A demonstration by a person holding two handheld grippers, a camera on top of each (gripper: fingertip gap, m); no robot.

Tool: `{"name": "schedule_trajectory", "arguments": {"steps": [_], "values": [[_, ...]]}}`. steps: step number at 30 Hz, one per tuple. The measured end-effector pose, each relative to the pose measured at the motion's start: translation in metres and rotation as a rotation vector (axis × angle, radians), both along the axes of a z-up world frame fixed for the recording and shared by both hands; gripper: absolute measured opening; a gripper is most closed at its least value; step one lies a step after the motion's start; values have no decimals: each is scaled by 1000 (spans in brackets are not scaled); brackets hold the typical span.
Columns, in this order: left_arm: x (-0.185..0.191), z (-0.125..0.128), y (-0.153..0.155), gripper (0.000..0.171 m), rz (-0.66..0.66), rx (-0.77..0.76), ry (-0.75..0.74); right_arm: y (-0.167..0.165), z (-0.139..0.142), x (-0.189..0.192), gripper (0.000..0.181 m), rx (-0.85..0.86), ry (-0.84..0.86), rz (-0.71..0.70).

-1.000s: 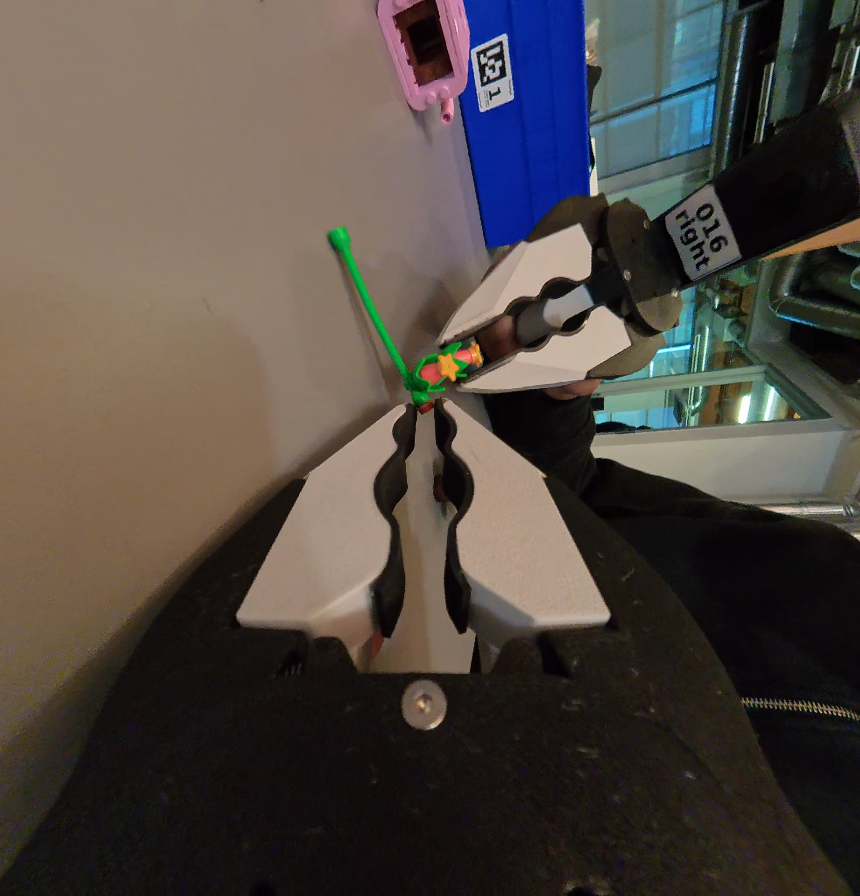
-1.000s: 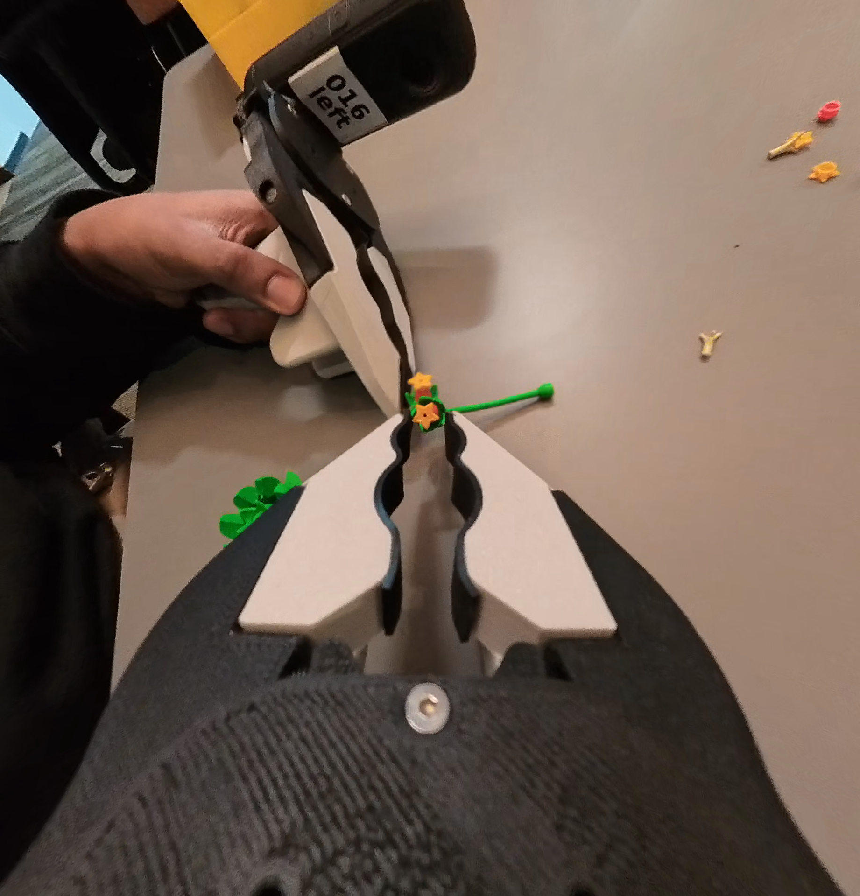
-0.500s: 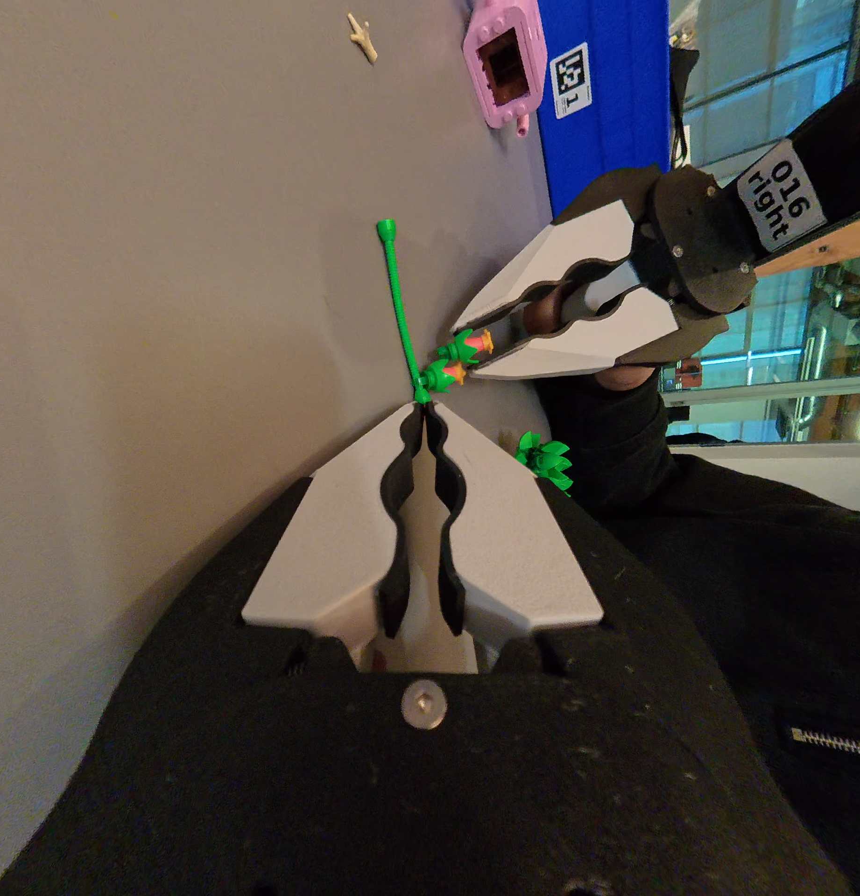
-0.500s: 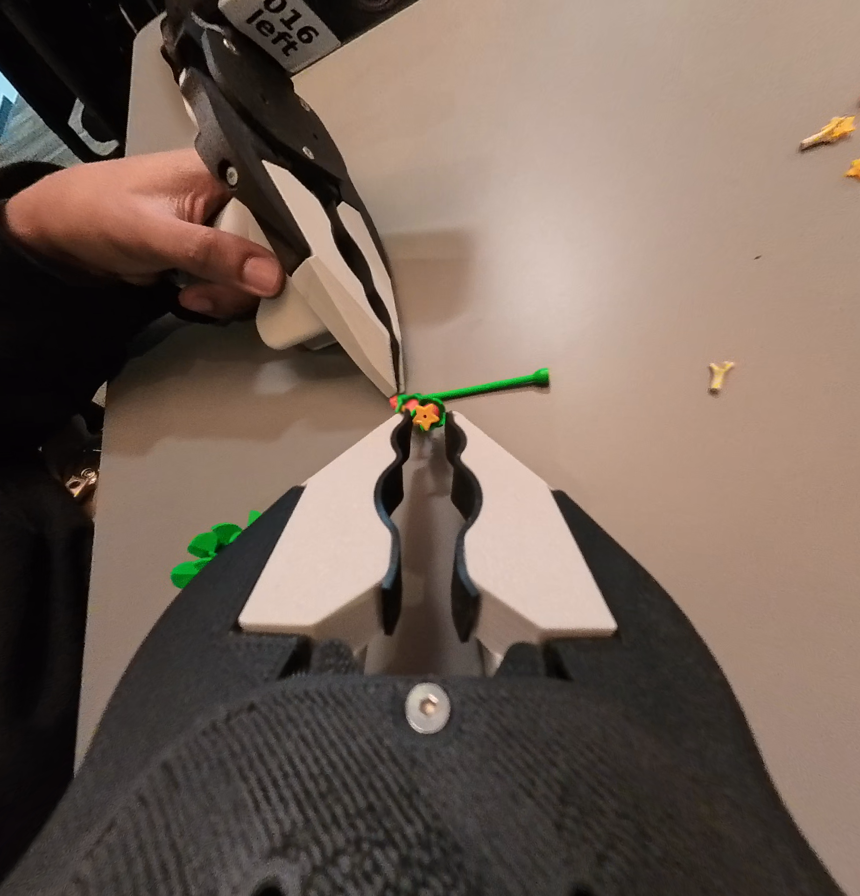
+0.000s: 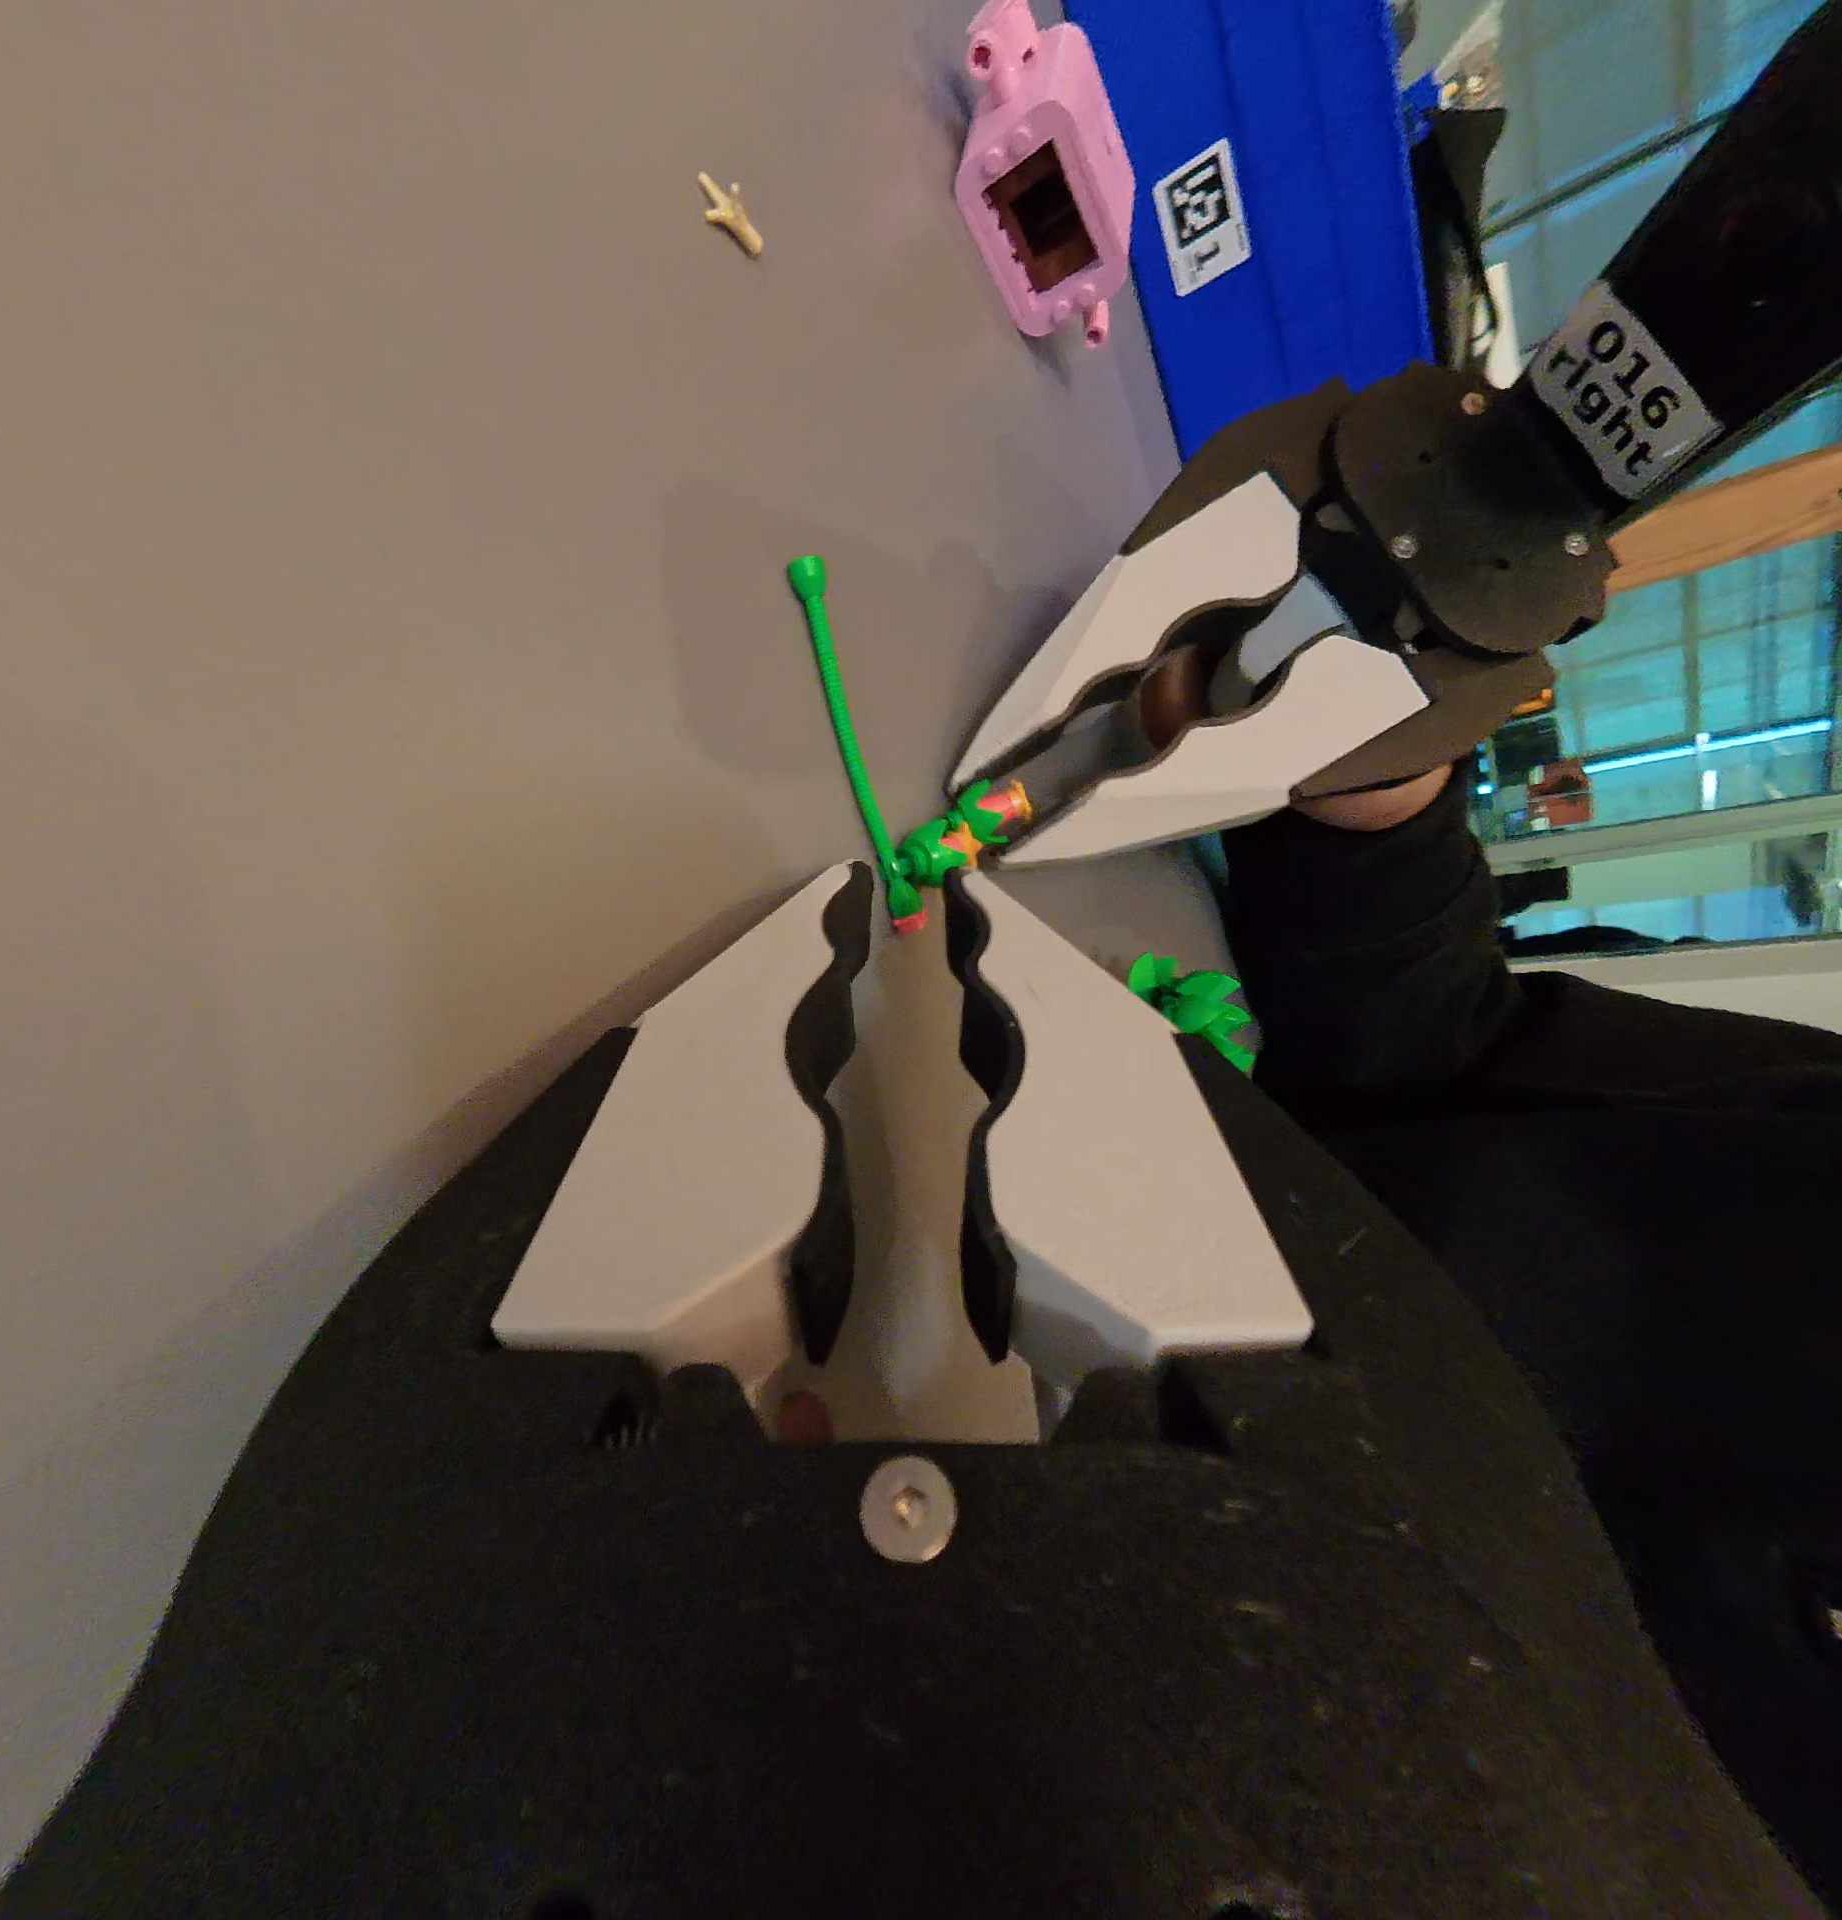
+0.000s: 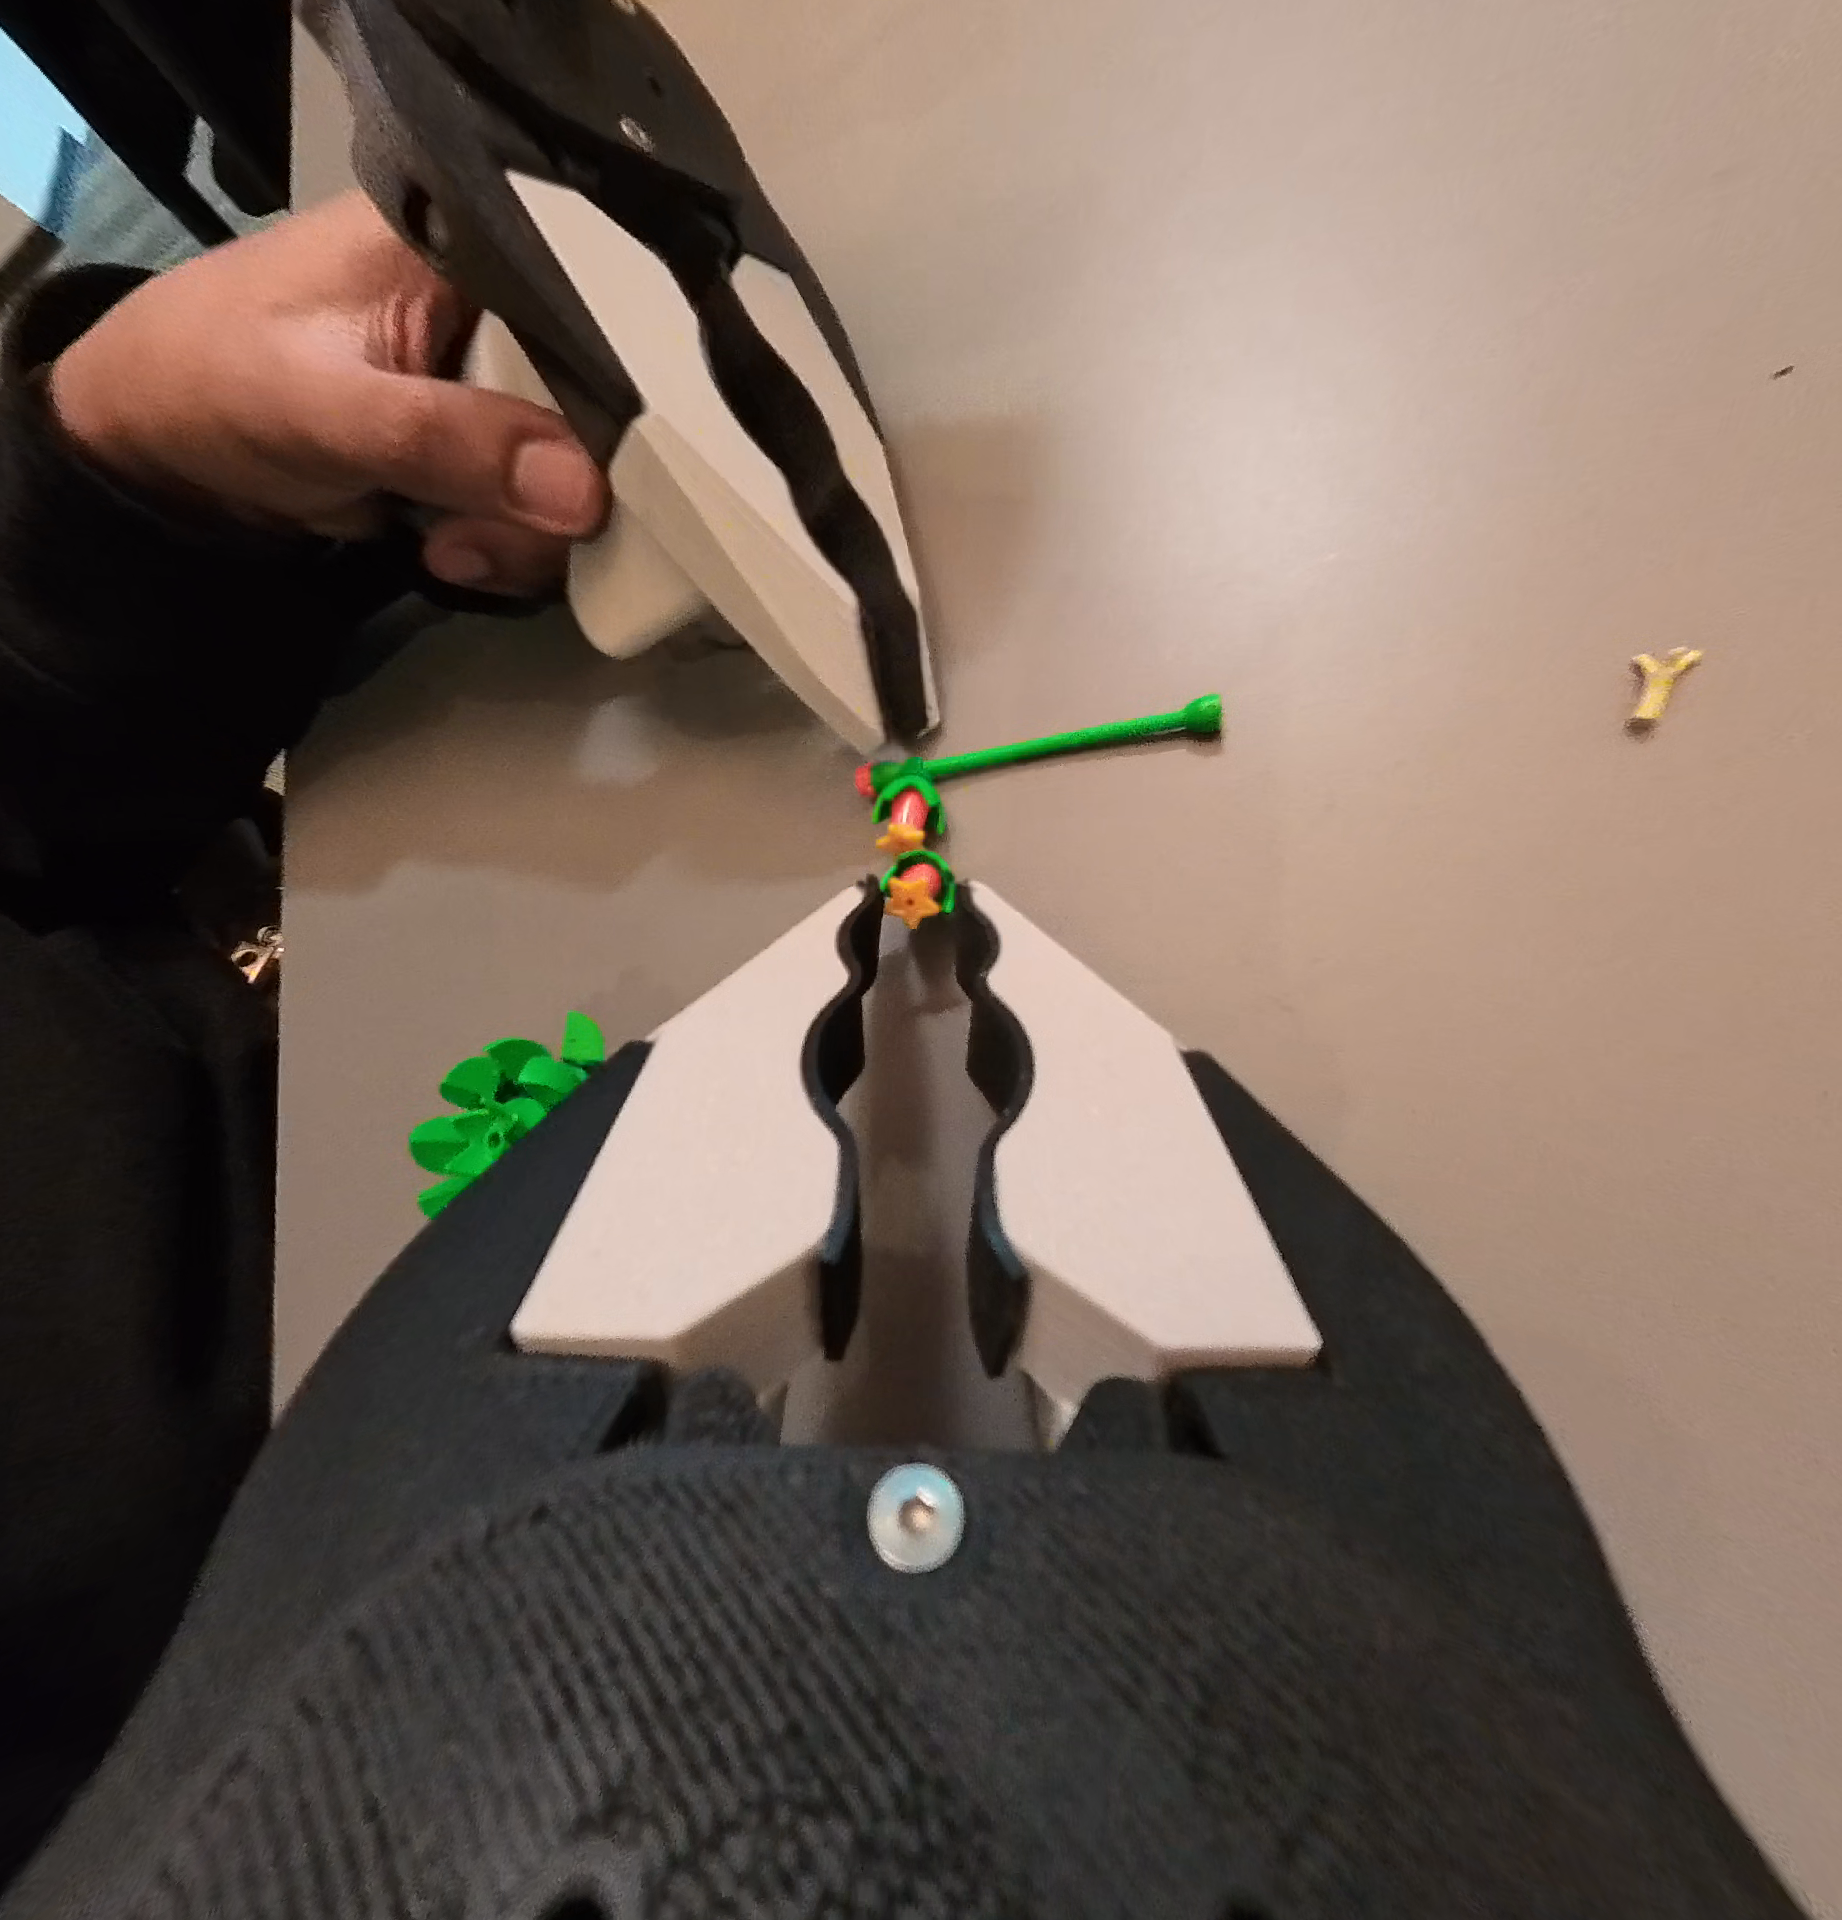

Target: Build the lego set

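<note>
A thin green stem (image 5: pixel 834 707) lies on the grey table (image 5: pixel 377 623) with a green, red and orange flower (image 5: pixel 938 854) on its near end. My left gripper (image 5: pixel 909 883) is open, and the stem's red-tipped end sits loose between its tips. My right gripper (image 6: pixel 917 896) is shut on a second small flower (image 6: pixel 915 896) with an orange star, close in front of the stem's flower (image 6: pixel 904 810). The stem (image 6: pixel 1062 743) points right in the right wrist view, just under the left gripper (image 6: pixel 901 727). The right gripper (image 5: pixel 977 821) also shows in the left wrist view.
A pink frame piece (image 5: pixel 1042 218) and a blue box (image 5: pixel 1281 208) lie at the far edge. A small tan branch piece (image 6: pixel 1660 686) lies farther out. Green leaf pieces (image 6: pixel 491 1122) sit by the right gripper's left side. A person's hand (image 6: pixel 325 416) holds the left gripper. About 11 cm separates my right fingertips from the small tan branch piece (image 6: pixel 1660 686). Look for it in the left wrist view (image 5: pixel 739 222) too.
My left gripper has opened and let go of the stem, which now rests on the table. My right gripper still holds its flower, now a little apart from the stem's flower.
</note>
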State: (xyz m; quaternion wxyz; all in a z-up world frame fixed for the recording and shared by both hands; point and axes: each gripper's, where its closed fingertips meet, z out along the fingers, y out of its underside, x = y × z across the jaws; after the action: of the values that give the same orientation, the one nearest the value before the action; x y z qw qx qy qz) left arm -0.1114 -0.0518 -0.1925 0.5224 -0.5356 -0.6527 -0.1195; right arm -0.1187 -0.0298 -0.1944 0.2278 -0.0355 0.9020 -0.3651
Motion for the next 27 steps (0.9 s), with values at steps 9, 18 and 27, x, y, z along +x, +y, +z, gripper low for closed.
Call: {"name": "schedule_trajectory", "arguments": {"steps": [9, 18, 27], "values": [[0, -5, -2, 3, 8, -40, -15, -12, 11, 9, 12, -87, -84, -10], [2, -1, -14, 8, 34, -57, -3, -28, 18, 11, 12, -129, -80, 4], [6, 7, -35, 31, 45, -184, 64, -51, 23, 6, 12, -150, -51, -1]]}}
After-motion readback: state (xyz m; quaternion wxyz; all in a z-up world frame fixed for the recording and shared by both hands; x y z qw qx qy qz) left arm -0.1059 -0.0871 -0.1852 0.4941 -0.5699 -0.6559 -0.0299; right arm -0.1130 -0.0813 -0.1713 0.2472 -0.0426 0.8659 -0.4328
